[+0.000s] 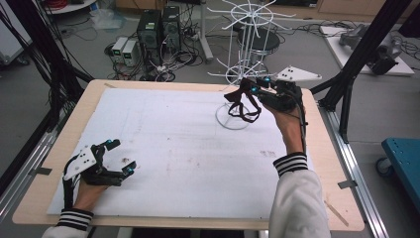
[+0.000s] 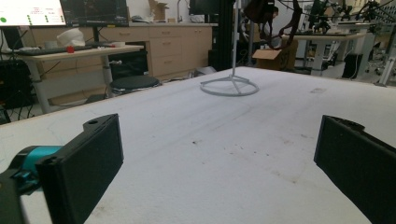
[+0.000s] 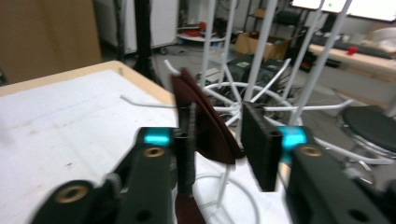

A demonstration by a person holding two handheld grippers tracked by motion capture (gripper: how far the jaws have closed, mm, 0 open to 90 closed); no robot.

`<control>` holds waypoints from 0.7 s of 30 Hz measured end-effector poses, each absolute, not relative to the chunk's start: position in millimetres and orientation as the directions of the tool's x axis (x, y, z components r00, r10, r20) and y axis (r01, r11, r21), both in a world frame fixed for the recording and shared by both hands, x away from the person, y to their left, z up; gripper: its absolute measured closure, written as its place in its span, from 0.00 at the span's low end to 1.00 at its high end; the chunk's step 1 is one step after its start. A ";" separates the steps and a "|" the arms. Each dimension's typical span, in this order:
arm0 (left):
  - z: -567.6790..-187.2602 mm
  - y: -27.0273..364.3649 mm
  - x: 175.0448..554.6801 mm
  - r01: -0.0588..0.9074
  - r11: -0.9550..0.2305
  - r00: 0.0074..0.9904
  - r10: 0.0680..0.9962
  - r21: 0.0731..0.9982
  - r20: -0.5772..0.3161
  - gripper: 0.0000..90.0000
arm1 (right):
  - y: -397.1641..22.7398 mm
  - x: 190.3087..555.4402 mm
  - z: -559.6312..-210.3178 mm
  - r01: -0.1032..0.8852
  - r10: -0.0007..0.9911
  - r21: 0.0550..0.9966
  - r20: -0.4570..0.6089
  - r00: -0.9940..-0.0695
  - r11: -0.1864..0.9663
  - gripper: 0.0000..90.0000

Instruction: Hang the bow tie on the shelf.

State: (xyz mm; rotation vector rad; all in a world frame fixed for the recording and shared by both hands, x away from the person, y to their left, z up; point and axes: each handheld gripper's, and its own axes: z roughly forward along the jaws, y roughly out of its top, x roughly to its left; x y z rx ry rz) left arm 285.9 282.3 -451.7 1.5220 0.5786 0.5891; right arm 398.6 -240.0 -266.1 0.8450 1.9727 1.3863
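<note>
On white rack (image 1: 246,29) hook: dark maroon strap (image 1: 242,104), looped, limp; right tongs (image 1: 253,85) released; left tongs (image 1: 117,157) spread, empty.

Left hand-held gripper (image 2: 219,161) jaws wide apart over white table (image 2: 210,130), rack base ring (image 2: 229,87) beyond, dark strap (image 2: 266,18) hanging above

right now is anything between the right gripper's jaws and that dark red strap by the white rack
Nothing visible is in the way. The dark red strap already sits between the jaws of the right gripper, draped on a white rack arm, lying against one pad with a gap to the other.
</note>
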 end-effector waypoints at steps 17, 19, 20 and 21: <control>-451.9 283.1 286.8 0.011 -0.016 0.736 0.677 1.000 0.003 0.02 | -248.9 383.4 -261.8 0.135 0.832 0.984 -0.025 -0.554 0.120 0.01; -452.0 283.4 286.9 0.016 -0.009 0.735 0.678 1.000 -0.006 0.02 | -250.4 377.4 -261.8 0.133 0.824 0.984 -0.023 -0.567 0.119 0.01; -452.1 283.4 286.9 0.016 -0.008 0.735 0.678 1.000 -0.006 0.02 | -251.3 374.2 -261.9 0.130 0.820 0.984 -0.024 -0.571 0.120 0.01; -452.1 283.1 286.8 0.014 -0.009 0.734 0.679 1.000 -0.004 0.02 | -253.0 370.6 -262.4 0.121 0.820 0.985 -0.032 -0.572 0.123 0.01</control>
